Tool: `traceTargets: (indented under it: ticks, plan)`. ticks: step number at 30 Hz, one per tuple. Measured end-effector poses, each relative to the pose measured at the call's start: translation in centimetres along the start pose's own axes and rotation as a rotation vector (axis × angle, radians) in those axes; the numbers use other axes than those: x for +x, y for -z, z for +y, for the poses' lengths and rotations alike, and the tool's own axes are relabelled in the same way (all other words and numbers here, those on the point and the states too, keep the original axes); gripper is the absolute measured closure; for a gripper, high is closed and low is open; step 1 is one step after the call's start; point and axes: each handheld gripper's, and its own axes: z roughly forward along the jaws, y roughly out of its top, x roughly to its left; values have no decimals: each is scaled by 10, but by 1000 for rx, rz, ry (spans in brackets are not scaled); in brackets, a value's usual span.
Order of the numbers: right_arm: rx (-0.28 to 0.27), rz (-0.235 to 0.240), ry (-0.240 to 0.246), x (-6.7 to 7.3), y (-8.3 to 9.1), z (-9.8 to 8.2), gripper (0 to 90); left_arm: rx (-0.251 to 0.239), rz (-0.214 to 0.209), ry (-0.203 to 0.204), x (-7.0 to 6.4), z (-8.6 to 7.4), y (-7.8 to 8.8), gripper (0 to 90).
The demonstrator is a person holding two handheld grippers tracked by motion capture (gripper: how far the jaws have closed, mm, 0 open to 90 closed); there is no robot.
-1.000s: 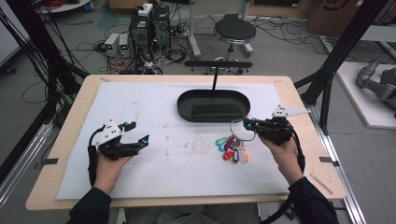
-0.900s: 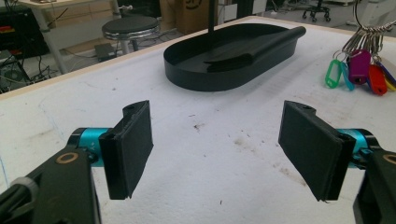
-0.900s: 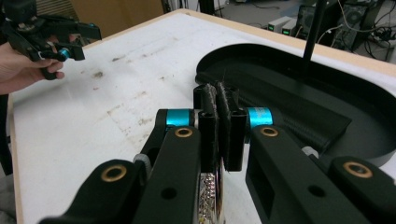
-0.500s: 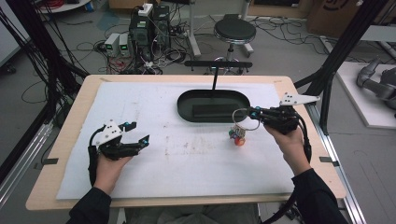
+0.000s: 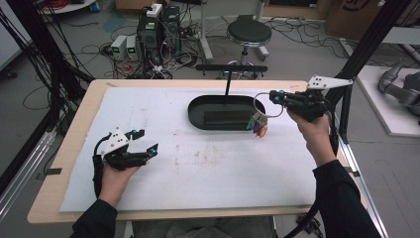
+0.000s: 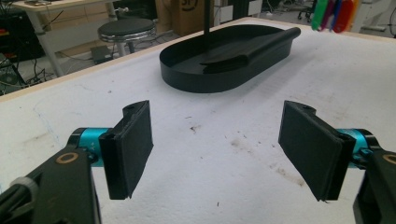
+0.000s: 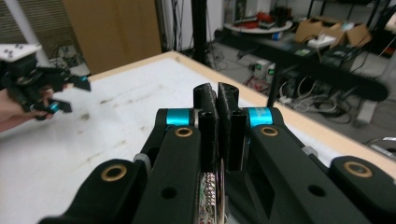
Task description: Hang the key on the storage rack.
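Two hand-held tools work over a pale wooden worktop (image 5: 74, 134) covered by a white, slightly fuzzy foam-like sheet (image 5: 198, 168) with faint brown scuff marks. The right tool (image 5: 274, 95), black with turquoise collars and a grey three-cornered plate on top, is clamped shut on a thin wire key ring (image 5: 262, 105), holding it in the air just beside the right end of a black oval tray (image 5: 198, 106); in the right gripper view its flat black pads (image 7: 205, 105) are pressed together with the metal ring pinched between them lower down. From the ring hangs a bunch of small plastic key tags (image 5: 257, 126) in green, purple, red and orange, dangling above the sheet near the tray's rim; the tags (image 6: 334, 13) also show at the top edge of the left gripper view. The tray is matte, shallow and smooth-walled, with a thin upright post and a dark crossbar rising from it. The left tool (image 5: 149, 140) rests low over the sheet at the left, well apart from the tray, its jaws spread wide with nothing between the ribbed black pads (image 6: 135, 144). No writing on the tags can be read.
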Motion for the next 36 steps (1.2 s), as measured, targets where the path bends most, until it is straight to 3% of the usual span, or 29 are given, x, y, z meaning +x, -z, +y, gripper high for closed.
traceTargets:
  ticks: [7, 15, 36]
  plan:
    - [-20, -13, 17, -15, -3, 18, 877, -1, 2, 4, 0, -1, 1, 260]
    - [-19, -25, 18, -26, -15, 27, 877, -3, -1, 3, 0, -1, 1, 260]
    - [21, -101, 0, -59, -57, 14, 877, 10, -9, -8, 2, -4, 1, 263]
